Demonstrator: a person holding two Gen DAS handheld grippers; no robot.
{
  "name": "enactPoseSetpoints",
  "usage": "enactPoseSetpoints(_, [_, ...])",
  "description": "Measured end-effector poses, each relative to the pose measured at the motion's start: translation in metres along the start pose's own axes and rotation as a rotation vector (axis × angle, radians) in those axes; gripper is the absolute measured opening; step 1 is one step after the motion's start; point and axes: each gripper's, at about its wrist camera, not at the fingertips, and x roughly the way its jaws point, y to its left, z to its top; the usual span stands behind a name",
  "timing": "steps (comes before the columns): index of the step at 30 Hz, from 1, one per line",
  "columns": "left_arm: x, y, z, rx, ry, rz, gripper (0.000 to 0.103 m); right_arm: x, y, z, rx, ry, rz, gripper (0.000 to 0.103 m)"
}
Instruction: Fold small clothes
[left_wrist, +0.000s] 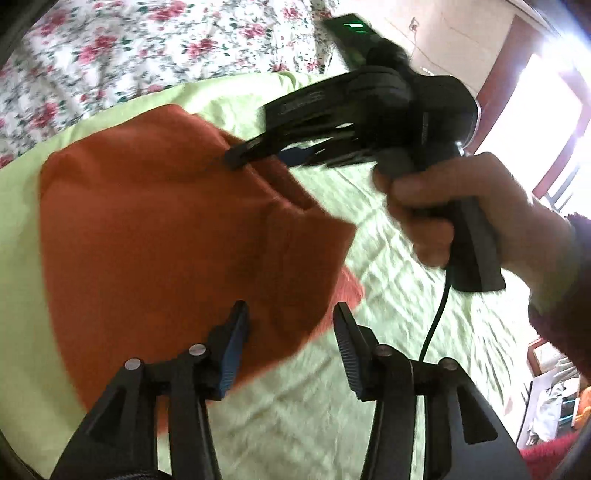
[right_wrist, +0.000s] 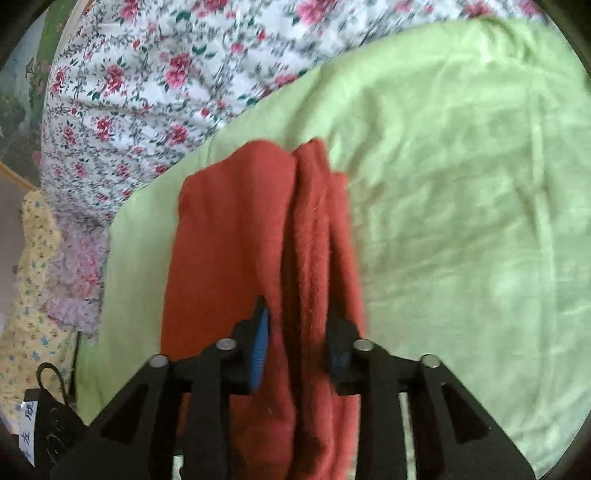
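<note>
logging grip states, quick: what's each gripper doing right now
Left gripper: open, holding nothing, over the edge of the red cloth.
Right gripper: shut on a bunched fold of the red cloth.

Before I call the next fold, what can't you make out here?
- Garment type: left view blurred, near edge behind left gripper.
- Right gripper bite: right view, folds cover the fingertips; in left view smeared.
- Garment's near end: right view, cut off behind the gripper body.
- Green sheet extent: fisheye rim crops it.
</note>
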Motion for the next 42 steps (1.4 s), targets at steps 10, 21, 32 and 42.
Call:
enactPoseSetpoints(10, [-0.052, 0.091, -0.028, -0.324, -0.061, 0.117, 0.062, -0.027, 0.037, 0.01, -0.09, -0.08, 0.074, 0.037])
enactPoseSetpoints(21, [-0.027, 0.155, -0.03, -0.537, -0.051, 0.092, 0.062, 0.0, 0.031, 0.024, -0.023, -0.081, 0.079, 0.008])
enactPoseSetpoints(32, [0.0, 0.157, -0.03, -0.577, 0.008, 0.032, 0.064, 0.006, -0.022, -0.001, 0.057, -0.095, -0.006, 0.008])
enactPoseSetpoints(42, [0.015, 0.16, -0.01, -0.573, 0.012, 0.017, 0.066, 0.013, -0.029, -0.005, 0.079, -0.11, -0.004, 0.01])
